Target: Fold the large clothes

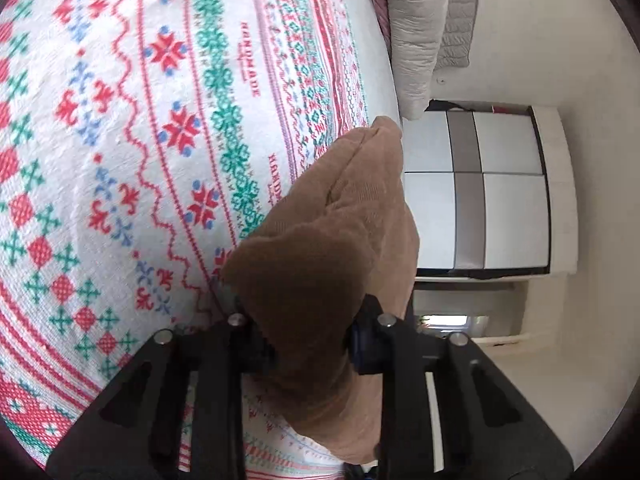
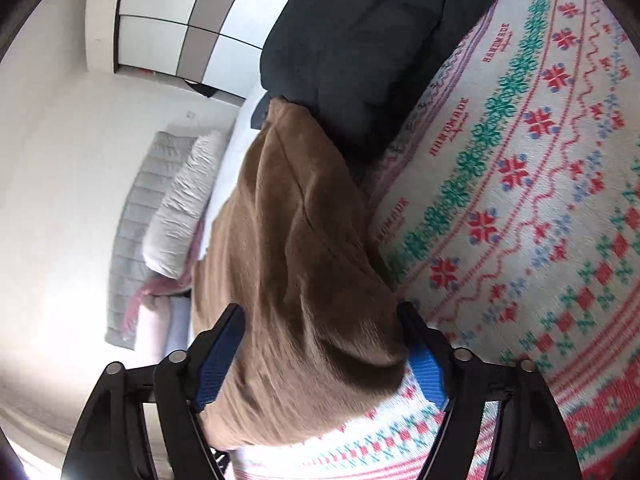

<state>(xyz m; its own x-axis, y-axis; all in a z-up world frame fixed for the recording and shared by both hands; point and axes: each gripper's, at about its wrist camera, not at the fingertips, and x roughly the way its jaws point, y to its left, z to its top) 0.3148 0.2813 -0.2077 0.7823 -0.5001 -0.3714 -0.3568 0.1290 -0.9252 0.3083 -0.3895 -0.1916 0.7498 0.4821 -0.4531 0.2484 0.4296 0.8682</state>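
Presently both views are rolled sideways, the room's wardrobe point(image 1: 492, 188) standing on its side in each. The left tool point(image 1: 310, 340) points slightly downward over the bed, its black fingers point(image 1: 372, 344) pressed in on a bunch of the brown garment point(image 1: 320, 264); it grips that cloth. The right tool point(image 2: 320, 344) is likewise angled down, its blue pads point(image 2: 218, 364) set against either side of a thicker fold of the same brown garment point(image 2: 296, 248), which fills the gap between them; it too grips the cloth.

No hand or sleeve is visible in either view. The left tool's pads are largely buried in the fabric, and the garment's lower end is cut off by the frame edge. Motion blur softens the cloth's surface in the right view, so seams and the garment's kind cannot be made out.

The garment extends forward from each tool, rising away from the fingers, and hangs just above the patterned bedspread point(image 1: 132, 128). In the right view its far end meets a dark garment point(image 2: 360, 40) lying on the bed. A white pillow point(image 2: 184, 204) rests at the far left, against the grey headboard point(image 2: 132, 220).
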